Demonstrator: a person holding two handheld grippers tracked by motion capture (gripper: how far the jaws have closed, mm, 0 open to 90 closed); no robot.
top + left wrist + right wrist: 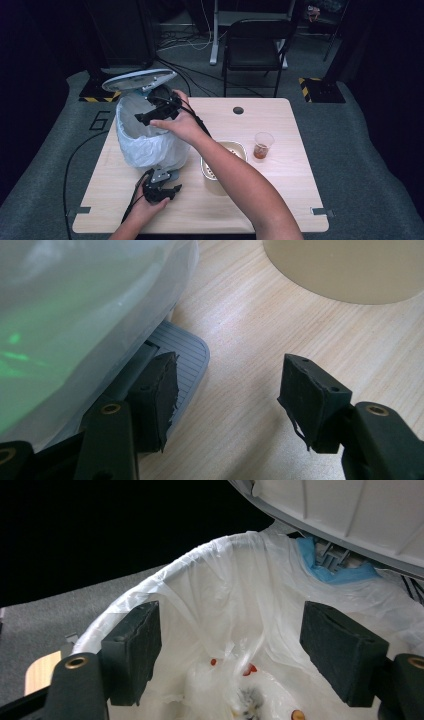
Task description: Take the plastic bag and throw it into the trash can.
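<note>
My right hand-held gripper [144, 118] hangs over the open mouth of the small pedal bin lined with a white plastic bag [145, 145]. The bin stands at the left edge of the light wooden desk [280, 190]. The jaws are wide, with nothing between them, and they point down at the scraps in the liner. The grey-white round lid [140, 80] is tipped up just behind and above my hand, so there is little room upward. The bin's rim curves close on both sides.

My left hand-held gripper [169, 191] sits low at the bin's foot, its jaws apart and holding nothing. One jaw rests on the ribbed grey foot pedal [192, 352] and the other is over bare wood. The cream oval bowl [235, 145] is just to the right. The clear plastic cup with brown liquid [263, 145] stands farther right, with free desk around it.
</note>
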